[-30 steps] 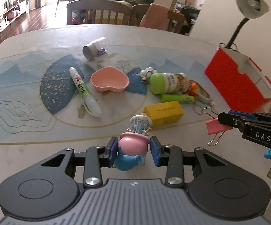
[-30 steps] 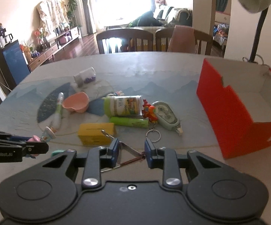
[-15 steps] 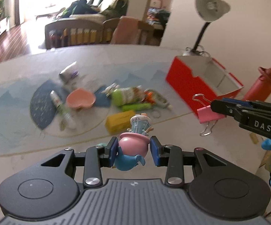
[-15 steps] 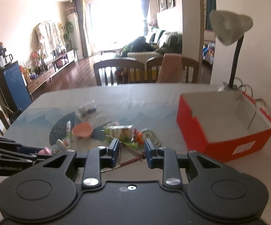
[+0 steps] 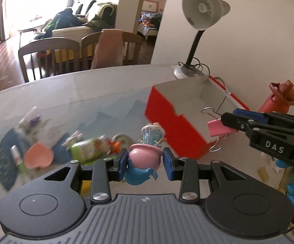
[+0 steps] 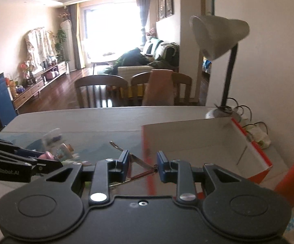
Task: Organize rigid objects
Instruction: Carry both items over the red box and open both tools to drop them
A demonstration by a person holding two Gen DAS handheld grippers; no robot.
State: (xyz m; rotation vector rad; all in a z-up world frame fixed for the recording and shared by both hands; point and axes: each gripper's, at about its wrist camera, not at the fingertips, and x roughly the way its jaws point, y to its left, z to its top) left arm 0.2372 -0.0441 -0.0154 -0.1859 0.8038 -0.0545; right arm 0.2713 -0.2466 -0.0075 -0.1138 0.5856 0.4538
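Since a second ago: both hands have lifted off the clutter and swung toward the red box [image 5: 173, 136]; it now fills the 1 to 3 o'clock side of both views, open top facing up.
Left gripper [image 5: 144, 160]: pads pinching a pink-and-blue toy figure [image 5: 143, 158] by its round middle.
Right gripper [image 6: 142, 163]: pads clamped on a pink binder clip [image 5: 220, 127], its wire handles sticking out at 12 and 6 o'clock.
Risk, figure: rounded body, narrow hold; a jolt could let it swivel or slip before it clears the box wall.
Risk, clip: the lower wire handle could snag the near rim.
Risk, hands: both are near each other at one opening and may collide.
Nearby: desk lamp [image 5: 201, 12] at 1 o'clock behind the box; red bottle [image 5: 279, 99] at 3 o'clock; heart-shaped pink dish [image 5: 38, 158] and blurred, probably unsorted items at 9 o'clock on the table [image 5: 86, 93].
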